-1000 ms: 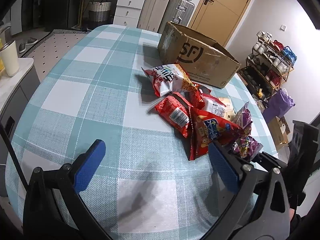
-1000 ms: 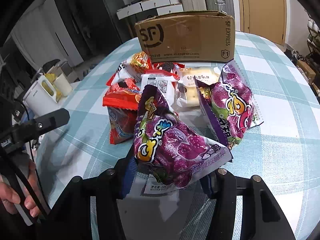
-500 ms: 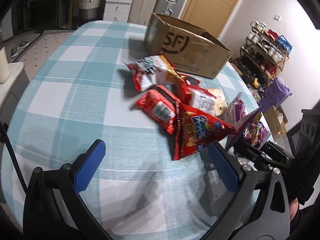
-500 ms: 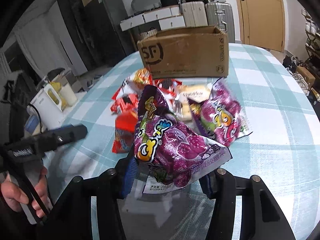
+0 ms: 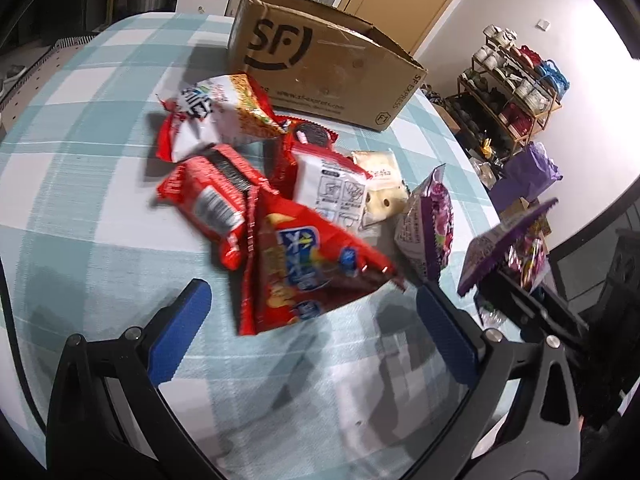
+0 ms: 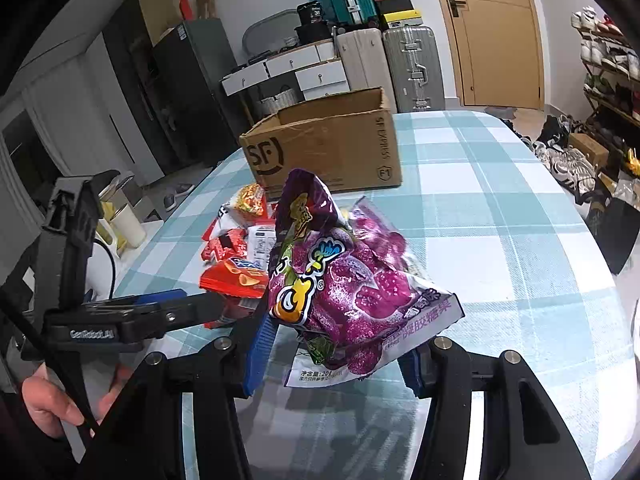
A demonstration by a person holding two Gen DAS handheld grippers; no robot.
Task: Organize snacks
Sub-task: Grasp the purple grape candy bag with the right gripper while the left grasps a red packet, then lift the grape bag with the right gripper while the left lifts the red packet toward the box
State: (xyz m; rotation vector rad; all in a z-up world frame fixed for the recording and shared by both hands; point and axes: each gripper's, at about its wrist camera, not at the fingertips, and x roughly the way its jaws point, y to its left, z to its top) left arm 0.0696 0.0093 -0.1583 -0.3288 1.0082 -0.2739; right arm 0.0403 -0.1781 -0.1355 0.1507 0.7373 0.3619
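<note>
My right gripper is shut on a purple grape-candy bag and holds it above the table; the bag also shows in the left wrist view at the right. My left gripper is open and empty, low over the table, just short of a red chip bag. Behind it lies a pile of snacks: a red cookie pack, a white-and-red bag, a white pack and a second purple bag. An open SF cardboard box stands beyond the pile.
The table has a teal-and-white checked cloth. Its right edge is near a shoe rack and a purple shopping bag. A white kettle and cup stand off the table's left side. Suitcases and drawers stand at the back.
My right gripper has lifted the purple bag up and away from the pile. My left gripper has moved forward toward the red chip bag, still open.
</note>
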